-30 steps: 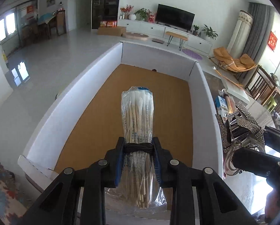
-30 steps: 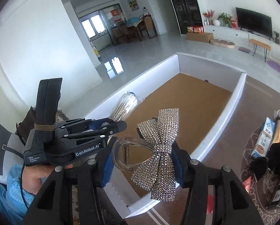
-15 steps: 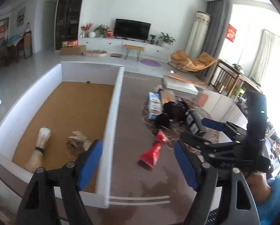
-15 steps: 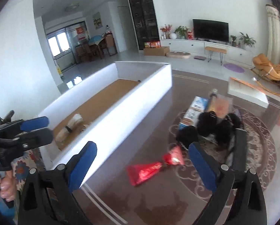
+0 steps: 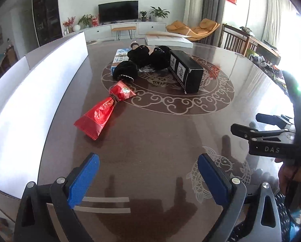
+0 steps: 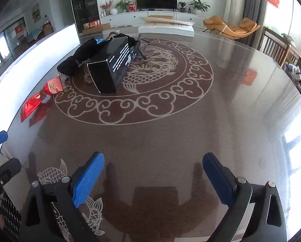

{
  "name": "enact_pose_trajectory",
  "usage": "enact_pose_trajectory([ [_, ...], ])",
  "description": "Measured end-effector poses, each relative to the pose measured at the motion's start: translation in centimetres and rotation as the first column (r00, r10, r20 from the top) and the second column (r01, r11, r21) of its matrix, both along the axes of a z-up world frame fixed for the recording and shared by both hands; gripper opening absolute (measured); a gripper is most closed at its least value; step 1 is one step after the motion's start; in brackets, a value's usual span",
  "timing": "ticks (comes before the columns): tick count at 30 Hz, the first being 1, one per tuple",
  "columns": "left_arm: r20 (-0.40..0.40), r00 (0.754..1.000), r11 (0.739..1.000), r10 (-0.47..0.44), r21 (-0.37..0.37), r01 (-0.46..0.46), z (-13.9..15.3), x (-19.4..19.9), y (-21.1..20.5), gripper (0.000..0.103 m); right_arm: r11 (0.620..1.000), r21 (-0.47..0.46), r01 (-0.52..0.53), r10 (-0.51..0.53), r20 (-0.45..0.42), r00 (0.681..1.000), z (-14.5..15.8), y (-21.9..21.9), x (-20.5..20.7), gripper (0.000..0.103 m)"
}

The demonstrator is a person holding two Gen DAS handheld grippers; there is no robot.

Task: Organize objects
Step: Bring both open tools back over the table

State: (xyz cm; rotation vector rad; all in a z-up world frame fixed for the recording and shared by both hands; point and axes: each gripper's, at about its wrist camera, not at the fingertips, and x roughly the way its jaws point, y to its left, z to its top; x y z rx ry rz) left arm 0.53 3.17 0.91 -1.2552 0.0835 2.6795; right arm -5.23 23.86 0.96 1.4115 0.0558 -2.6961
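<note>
Since a second ago: both tongs have let go of their loads, the bundle of sticks and the sparkly bow, and swung away from the white box to the dark table; the jaws of both have just been opening, with nothing between them.
White box [image 5: 39, 92]: stands along the left edge of the table, its tall white wall facing the things.
Red packet [image 5: 105, 109]: lies flat just beside the box wall, pinched at its middle by a dark band, one end near the black fabric.
Black fabric things [image 5: 142, 60]: heaped at the far part of the ring pattern, partly over a blue-and-white carton [image 5: 120, 55].
Black box [image 5: 185, 70]: lies on its side on the ring pattern, right of the fabric and touching it, white print on its face.
Table [image 5: 160, 133]: dark, glossy, with a pale ring of scrollwork and fish drawn on it.
Left tongs [image 5: 148, 173]: wide, blue pads well apart, empty, over bare table short of the red packet.
Right tongs [image 6: 153, 173]: wide, empty, over bare table short of the ring pattern; in the left wrist view they show at the right edge, gripped by a hand [image 5: 291, 173].
</note>
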Motion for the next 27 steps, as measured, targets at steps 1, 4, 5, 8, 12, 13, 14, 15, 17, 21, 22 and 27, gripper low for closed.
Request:
enact_pose_trajectory([
  [1, 0.005, 1.0, 1.0, 0.018, -0.007, -0.018, -0.3, -0.5, -0.2, 0.099, 1.0, 0.006, -0.01, 0.01, 0.008, 1.0, -0.3, -0.4, -0.1, 0.098],
  [4, 0.035, 0.997, 0.997, 0.07, -0.03, -0.069, -1.5, -2.4, -0.9, 0.099, 0.998, 0.038, -0.045, 0.044, 0.002, 0.999, -0.4, -1.9, -0.5, 0.099],
  [5, 0.055, 0.995, 0.996, 0.083, -0.036, -0.081, -2.0, -3.1, -1.1, 0.099, 0.998, 0.039, -0.051, 0.051, 0.002, 0.999, -0.4, -2.2, -0.7, 0.099],
  [8, 0.078, 0.991, 0.993, 0.107, -0.05, -0.103, -3.0, -5.0, -1.4, 0.102, 0.999, 0.028, -0.046, 0.046, 0.007, 0.999, -0.6, -2.3, -1.4, 0.103],
  [12, 0.089, 0.993, 0.996, 0.083, -0.044, -0.08, -3.4, -6.5, -0.5, 0.103, 0.999, 0.022, -0.032, 0.032, -0.003, 0.999, -0.9, -2.3, -1.7, 0.103],
  [13, 0.087, 0.994, 0.997, 0.063, -0.045, -0.059, -3.5, -6.8, 0.1, 0.103, 0.999, 0.021, -0.031, 0.031, -0.004, 0.999, -0.9, -2.3, -1.7, 0.103],
  [14, 0.081, 0.996, 0.998, 0.038, -0.044, -0.034, -3.5, -7.1, 0.7, 0.103, 0.999, 0.021, -0.031, 0.031, -0.003, 1.0, -0.9, -2.4, -1.8, 0.103],
  [15, 0.075, 0.997, 0.999, 0.015, -0.043, -0.011, -3.6, -7.4, 1.2, 0.103, 0.999, 0.022, -0.031, 0.031, -0.002, 1.0, -0.9, -2.4, -1.8, 0.103],
  [17, 0.072, 0.997, 0.999, -0.012, -0.043, 0.015, -3.2, -7.7, 1.8, 0.103, 0.999, 0.023, -0.035, 0.035, -0.001, 0.999, -0.9, -2.4, -2.0, 0.103],
  [21, 0.065, 0.998, 0.999, -0.004, -0.041, 0.007, -3.1, -8.7, 1.7, 0.103, 0.999, 0.021, -0.035, 0.035, -0.003, 0.999, -1.0, -2.3, -2.9, 0.103],
  [22, 0.064, 0.998, 0.999, -0.001, -0.041, 0.003, -3.2, -8.9, 1.6, 0.103, 0.999, 0.021, -0.031, 0.031, -0.004, 1.0, -1.0, -2.3, -3.1, 0.103],
  [27, 0.064, 0.998, 0.999, 0.017, -0.041, -0.015, -3.0, -10.2, 1.2, 0.103, 0.999, 0.021, -0.025, 0.025, -0.008, 1.0, -1.0, -2.3, -3.3, 0.103],
])
